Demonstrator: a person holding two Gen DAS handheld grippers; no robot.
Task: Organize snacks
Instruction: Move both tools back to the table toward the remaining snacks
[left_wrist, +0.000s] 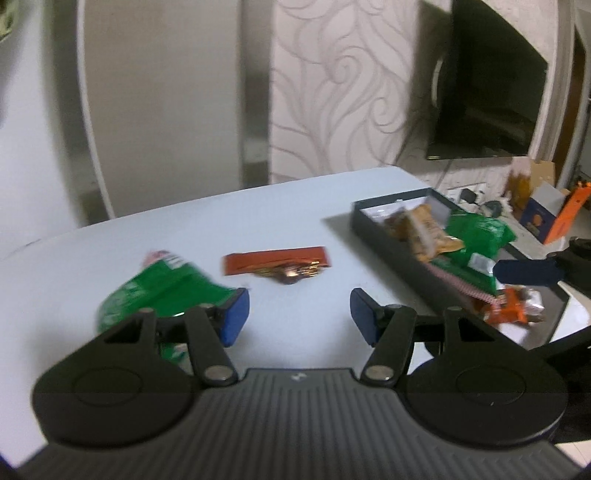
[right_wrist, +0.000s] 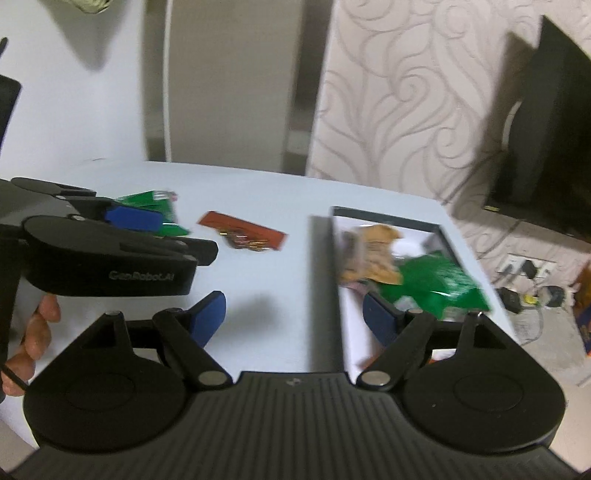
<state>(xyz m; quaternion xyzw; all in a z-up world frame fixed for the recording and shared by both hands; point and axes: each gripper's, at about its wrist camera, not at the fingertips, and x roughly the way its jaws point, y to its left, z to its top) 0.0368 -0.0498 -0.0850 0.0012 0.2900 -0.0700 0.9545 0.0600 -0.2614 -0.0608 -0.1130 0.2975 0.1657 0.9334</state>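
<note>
Blue-padded fingers of the left gripper (left_wrist: 300, 314) stand apart over bare white table (left_wrist: 74, 266), with nothing between them. Its left pad sits just beside a green snack packet (left_wrist: 162, 291), which lies flat, well left of the dark box (left_wrist: 388, 236). Between that packet and the box lies an orange-red wrapper (left_wrist: 275, 260) with a small foil-wrapped sweet touching its near edge.

The box already holds several snacks: a tan biscuit pack (left_wrist: 428, 225), another green packet (left_wrist: 476, 229) and a small orange pack (left_wrist: 511, 308) at its near end. The right gripper (right_wrist: 294, 319) hangs at the box's left wall, jaws wide and empty, its right pad above the box interior.

By the look of it, 2 snacks remain outside the box. The loose green packet appears light, soft and crinkly, with slick film, so it will likely buckle if squeezed mid-body; a pinch on a sealed end seam near the box-facing edge should hold best.
</note>
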